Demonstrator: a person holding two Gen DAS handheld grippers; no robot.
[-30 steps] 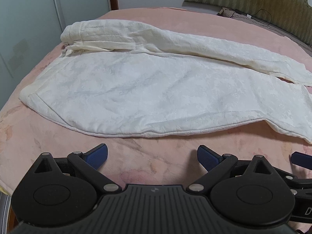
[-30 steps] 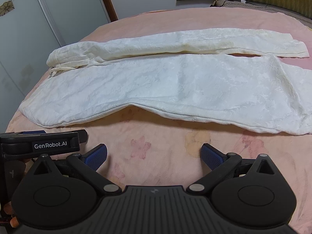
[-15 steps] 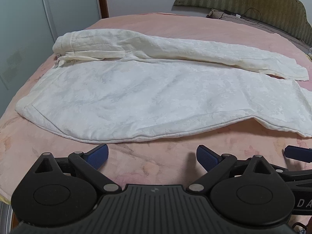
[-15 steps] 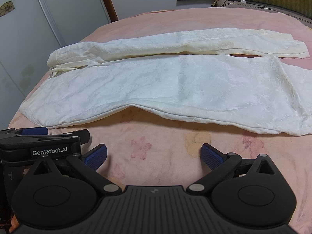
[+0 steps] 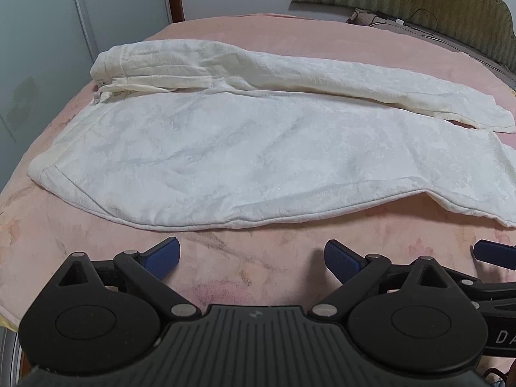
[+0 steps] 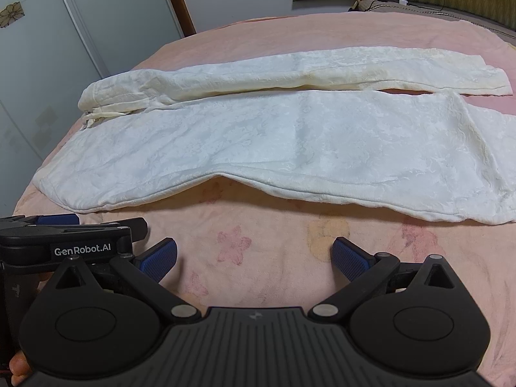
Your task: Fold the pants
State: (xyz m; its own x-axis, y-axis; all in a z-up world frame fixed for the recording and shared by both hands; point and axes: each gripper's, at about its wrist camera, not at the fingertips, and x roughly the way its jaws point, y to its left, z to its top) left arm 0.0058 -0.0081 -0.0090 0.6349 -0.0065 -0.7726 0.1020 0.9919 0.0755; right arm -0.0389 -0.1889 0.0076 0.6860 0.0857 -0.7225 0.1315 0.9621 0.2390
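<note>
Pants: white pants lie spread flat across the pink bed cover, waistband at the left, legs running to the right.
Far leg: narrower, creamier, lying just beyond the near leg with a thin gap at the cuffs.
Left tool: blue fingers wide apart, nothing between them, over bare cover just short of the near hem.
Right tool: fingers wide apart, holding nothing, near the same hem, not touching the cloth.
Side by side: left tool shows at the right tool's left edge.
Backdrop: headboard beyond the bed.
</note>
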